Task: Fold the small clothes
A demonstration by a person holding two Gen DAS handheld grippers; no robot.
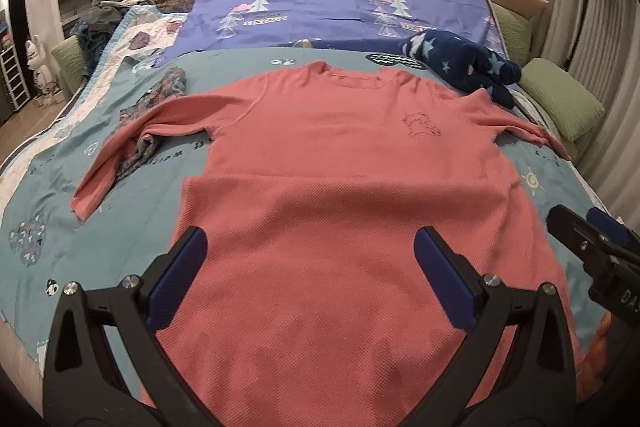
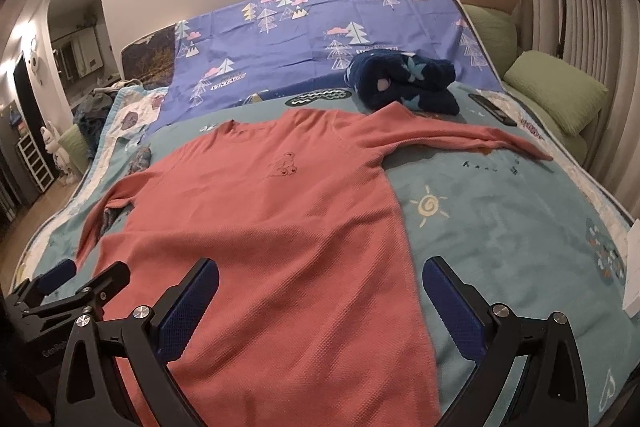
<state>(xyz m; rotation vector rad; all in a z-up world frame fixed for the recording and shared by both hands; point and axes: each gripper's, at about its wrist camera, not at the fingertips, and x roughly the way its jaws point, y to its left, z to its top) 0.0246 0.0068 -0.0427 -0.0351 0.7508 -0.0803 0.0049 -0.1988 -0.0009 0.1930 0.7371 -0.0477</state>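
Left wrist view: pink shirt (image 1: 332,163) spread flat on the bed (image 1: 132,227) — ready for folding.
Left gripper (image 1: 310,275) and right gripper (image 2: 320,301) hover near its hem, both spread apart (nothing gripped).

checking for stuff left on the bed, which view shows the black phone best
The right wrist view: the phone lies in plain sight on the teal bedspread, beside the navy star blanket. In the left wrist view the blanket hides that spot, so no phone shows.

Both grippers side by side, pointing the same way: left gripper (image 1: 310,275) jaws spread wide, right gripper (image 2: 320,303) jaws wide apart too, nothing gripped.
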